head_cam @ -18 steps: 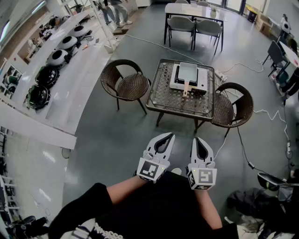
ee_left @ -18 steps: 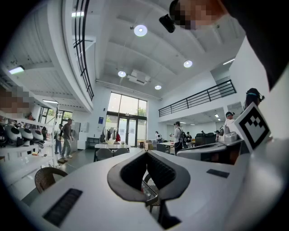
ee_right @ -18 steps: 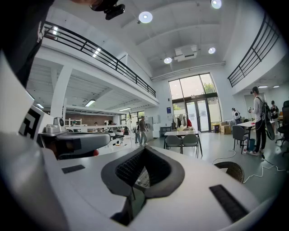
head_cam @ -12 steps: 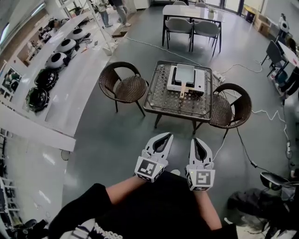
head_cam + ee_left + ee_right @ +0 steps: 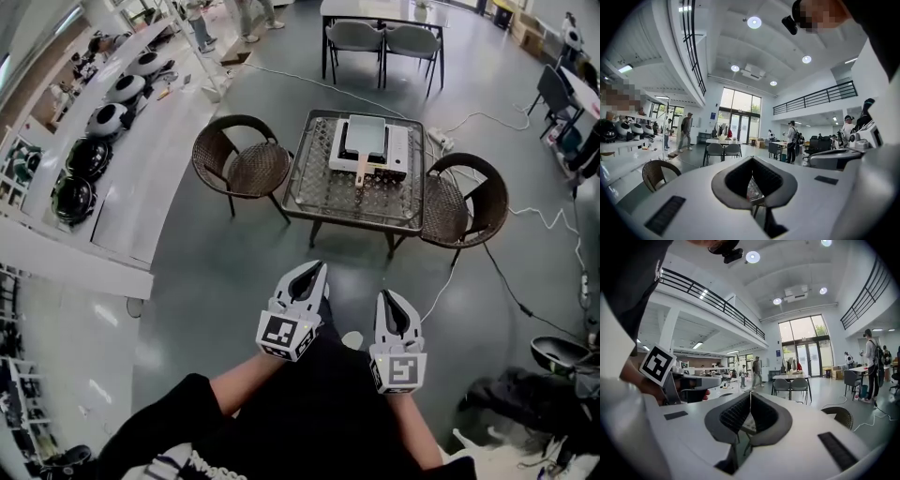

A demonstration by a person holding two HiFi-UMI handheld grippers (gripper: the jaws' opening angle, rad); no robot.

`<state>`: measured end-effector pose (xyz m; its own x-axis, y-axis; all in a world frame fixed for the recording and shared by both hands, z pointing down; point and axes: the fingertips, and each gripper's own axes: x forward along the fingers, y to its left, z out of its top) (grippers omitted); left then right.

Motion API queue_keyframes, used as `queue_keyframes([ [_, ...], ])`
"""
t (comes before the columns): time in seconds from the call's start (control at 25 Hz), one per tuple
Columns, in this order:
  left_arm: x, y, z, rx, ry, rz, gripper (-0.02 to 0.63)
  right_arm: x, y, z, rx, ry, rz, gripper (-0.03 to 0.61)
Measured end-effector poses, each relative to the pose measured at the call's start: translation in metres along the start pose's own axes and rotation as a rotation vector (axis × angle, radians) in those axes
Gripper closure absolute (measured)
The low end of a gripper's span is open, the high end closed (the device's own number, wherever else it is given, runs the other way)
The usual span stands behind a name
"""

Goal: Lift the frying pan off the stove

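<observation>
Floor (image 5: 216, 244), grey and glossy, fills an open hall. A mesh-topped worktop (image 5: 323, 192) stands between two wicker chairs (image 5: 244, 164). On it, a white stove (image 5: 401, 155) carries the square frying pan (image 5: 366, 139), empty, handle toward the person. Left tool (image 5: 316, 267) and right tool (image 5: 388, 295), both closed on nothing, are well apart from it.

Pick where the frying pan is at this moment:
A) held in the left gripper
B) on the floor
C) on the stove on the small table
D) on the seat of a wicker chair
C: the frying pan sits on the stove on the table, while the left gripper and right gripper are well short of the table, jaws closed on nothing.
</observation>
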<state>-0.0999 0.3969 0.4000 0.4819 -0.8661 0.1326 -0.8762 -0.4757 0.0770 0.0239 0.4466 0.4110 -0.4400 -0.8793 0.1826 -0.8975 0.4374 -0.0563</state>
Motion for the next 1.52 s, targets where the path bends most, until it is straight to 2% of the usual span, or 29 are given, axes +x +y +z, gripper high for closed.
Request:
queue_keyframes([
  [0.24, 0.036, -0.007, -0.007, -0.008, 0.029, -0.036, 0.598, 0.020, -0.028, -0.008, 0.046, 0.028, -0.042, 0.548],
  [0.48, 0.082, 0.000, -0.011, -0.025, 0.062, -0.056, 0.598, 0.052, -0.050, 0.000, 0.024, 0.054, -0.034, 0.548],
  [0.68, 0.133, 0.025, -0.009, -0.042, 0.073, -0.048, 0.598, 0.096, -0.084, 0.007, 0.025, 0.075, -0.048, 0.548],
  [0.84, 0.177, 0.045, -0.008, -0.029, 0.099, -0.077, 0.598, 0.142, -0.108, 0.026, 0.016, 0.090, -0.055, 0.548],
  [1.08, 0.236, 0.084, -0.003, -0.045, 0.113, -0.104, 0.598, 0.218, -0.155, 0.051, 0.020, 0.096, -0.152, 0.548],
  [1.32, 0.281, 0.136, -0.010, -0.065, 0.169, -0.127, 0.598, 0.291, -0.168, 0.070, 0.010, 0.102, -0.148, 0.548],
  [1.52, 0.314, 0.162, -0.019, -0.096, 0.190, -0.155, 0.598, 0.333, -0.184, 0.068, 0.010, 0.126, -0.188, 0.548],
])
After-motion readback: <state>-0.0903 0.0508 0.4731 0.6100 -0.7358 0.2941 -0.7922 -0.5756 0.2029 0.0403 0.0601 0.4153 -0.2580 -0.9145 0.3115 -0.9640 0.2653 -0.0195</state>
